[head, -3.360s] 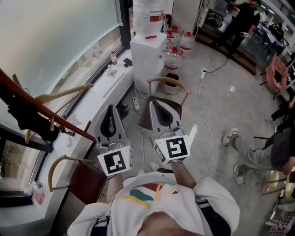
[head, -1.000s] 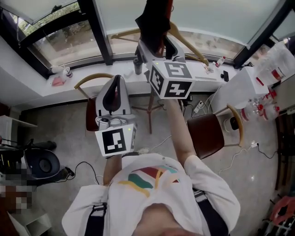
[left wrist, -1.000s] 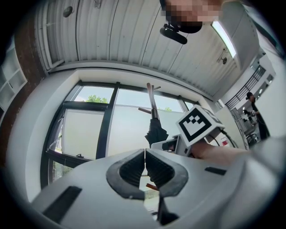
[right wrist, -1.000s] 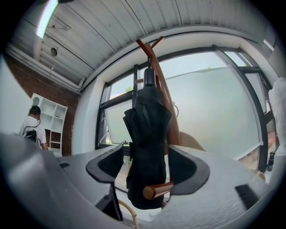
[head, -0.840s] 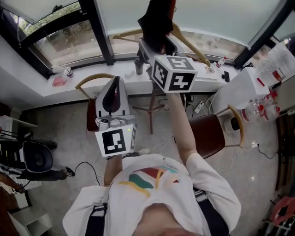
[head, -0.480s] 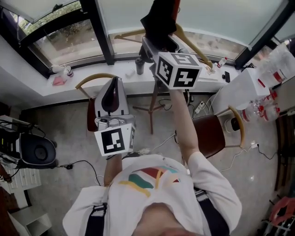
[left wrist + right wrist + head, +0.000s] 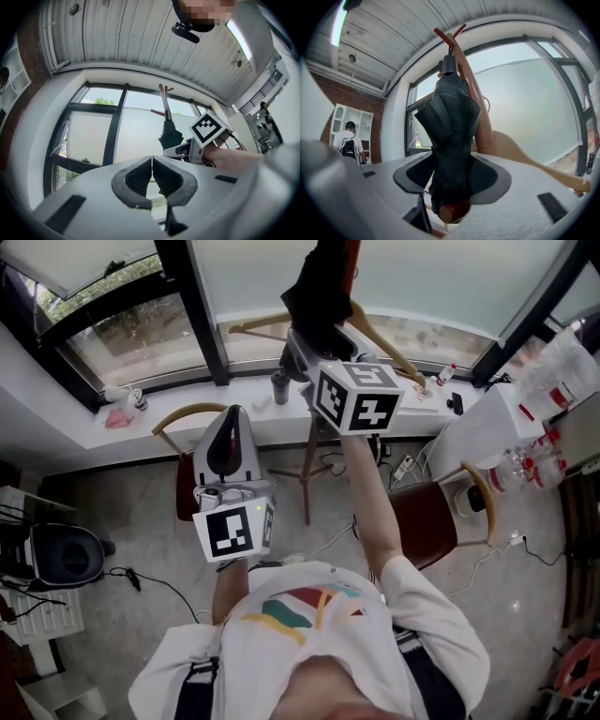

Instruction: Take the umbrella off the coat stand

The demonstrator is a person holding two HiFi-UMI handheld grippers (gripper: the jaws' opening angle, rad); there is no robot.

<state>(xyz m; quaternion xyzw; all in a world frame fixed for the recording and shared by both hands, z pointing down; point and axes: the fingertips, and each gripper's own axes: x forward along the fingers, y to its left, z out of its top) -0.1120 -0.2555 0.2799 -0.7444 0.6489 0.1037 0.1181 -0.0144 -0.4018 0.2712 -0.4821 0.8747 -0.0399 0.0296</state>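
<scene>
L gripper is idling low at the left w/ jaws pressed together and nothing btwn them. It's prob. being kept out of the way, since one tool looks enough for this lift. Its own view is looking up past the closed tips toward the window and the R arm.

Centre: the umbrella, black and folded, is hanging from the top of the wooden coat stand, in front of the window and above the sill. In the R gripper view it's dangling w/ its reddish-brown handle end lowest, so the bunched canopy is the widest, easiest part to catch.

R gripper is reaching out level on a stretched arm, coming at the umbrella side-on. Its jaws are closing w/ the lower canopy btwn them, and the pads appear to be meeting the fabric on both sides. So the grab is under way, but the lift off the peg isn't done yet. The fabric is soft and will prob. squash or slip, so the grip needs firming before raising.
</scene>
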